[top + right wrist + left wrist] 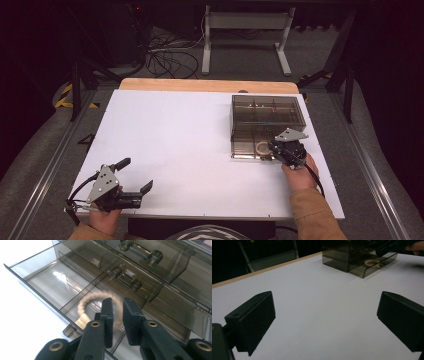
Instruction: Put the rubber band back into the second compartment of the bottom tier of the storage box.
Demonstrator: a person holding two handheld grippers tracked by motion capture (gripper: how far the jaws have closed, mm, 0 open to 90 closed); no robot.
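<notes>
A smoky see-through drawer box (267, 112) stands at the back right of the white table (190, 150). Its lowest drawer (50, 282) is pulled out toward me. In one of that drawer's front compartments is a beige fuzzy ring (85, 306), which also shows from above (262, 147) and from the left gripper view (372, 262). My right gripper (117, 301) reaches into the drawer (272, 149), jaws nearly together with the ring's right side between them. My left gripper (136, 174) rests near the front left edge, jaws wide apart (325, 305) and holding nothing.
The box's upper drawers are closed, each with a bar handle (125, 277). A wooden strip (200, 85) runs along the table's far edge. Beyond it are cables (165, 60) on the floor and a white stand (245, 30).
</notes>
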